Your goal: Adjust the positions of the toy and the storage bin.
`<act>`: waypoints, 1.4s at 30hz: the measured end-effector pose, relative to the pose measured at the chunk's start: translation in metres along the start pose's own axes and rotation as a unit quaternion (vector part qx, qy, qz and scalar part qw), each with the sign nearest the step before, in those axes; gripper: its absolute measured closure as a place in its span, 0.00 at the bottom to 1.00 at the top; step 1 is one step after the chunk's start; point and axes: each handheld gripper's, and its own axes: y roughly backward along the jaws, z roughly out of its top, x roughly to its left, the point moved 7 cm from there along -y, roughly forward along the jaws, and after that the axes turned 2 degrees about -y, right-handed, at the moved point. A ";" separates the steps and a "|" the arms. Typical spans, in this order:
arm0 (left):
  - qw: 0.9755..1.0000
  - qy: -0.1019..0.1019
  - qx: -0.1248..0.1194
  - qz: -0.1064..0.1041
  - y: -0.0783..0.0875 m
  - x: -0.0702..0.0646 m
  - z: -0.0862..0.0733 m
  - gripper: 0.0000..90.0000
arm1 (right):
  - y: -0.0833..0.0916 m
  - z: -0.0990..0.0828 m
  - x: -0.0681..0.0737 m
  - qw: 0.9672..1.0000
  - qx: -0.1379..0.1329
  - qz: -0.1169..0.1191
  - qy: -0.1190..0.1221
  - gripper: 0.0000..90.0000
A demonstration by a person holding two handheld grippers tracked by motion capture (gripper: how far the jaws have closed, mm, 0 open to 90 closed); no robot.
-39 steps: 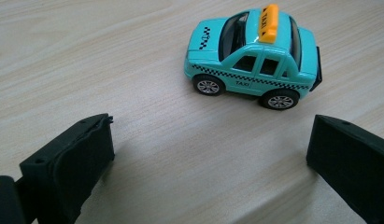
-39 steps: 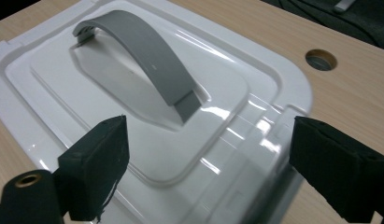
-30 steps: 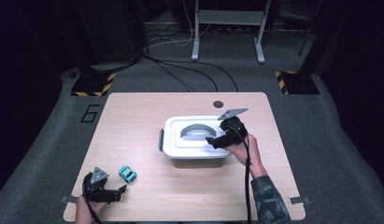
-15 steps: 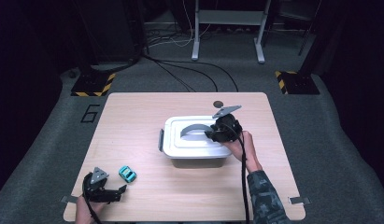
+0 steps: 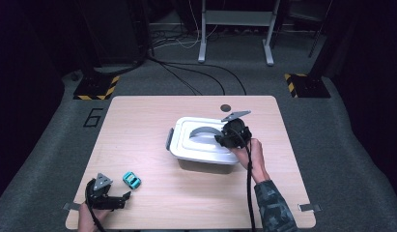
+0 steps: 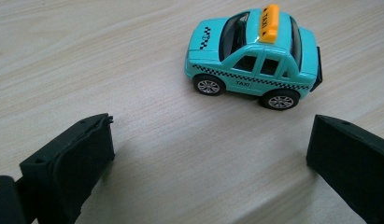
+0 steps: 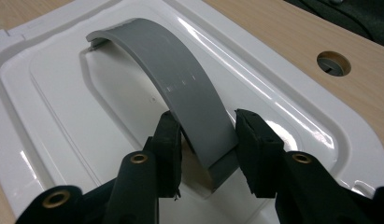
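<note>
High view: we see the box right of centre on the bench, its lid on, with the right claw at the near-right end of the grey handle. The taxi stands near the left corner, just beside the left claw.
Left claw view: the left claw has its jaws wide apart, holding nothing; the taxi sits a little beyond them.
Right claw view: the right claw has just been closing on the handle; its jaws press both edges of the arch near its foot, clamped as far as we can tell.
Doing it well: we judge the lid should be lifted straight up, slowly, since a grip so far off centre may tip it.
Left claw's part: we would keep it clear of the taxi until the box is open.
</note>
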 end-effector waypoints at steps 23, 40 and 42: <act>1.000 0.000 0.000 0.000 0.000 0.000 0.000 0.01 | 0.011 0.009 0.011 0.995 -0.022 0.079 0.061 0.57; 1.000 0.000 -0.001 0.001 0.000 0.000 0.000 0.01 | 0.007 0.015 0.018 0.998 -0.031 0.047 0.035 0.72; 1.000 0.000 -0.001 0.001 0.000 0.000 0.000 0.01 | 0.007 0.015 0.022 0.998 -0.030 0.039 0.028 0.72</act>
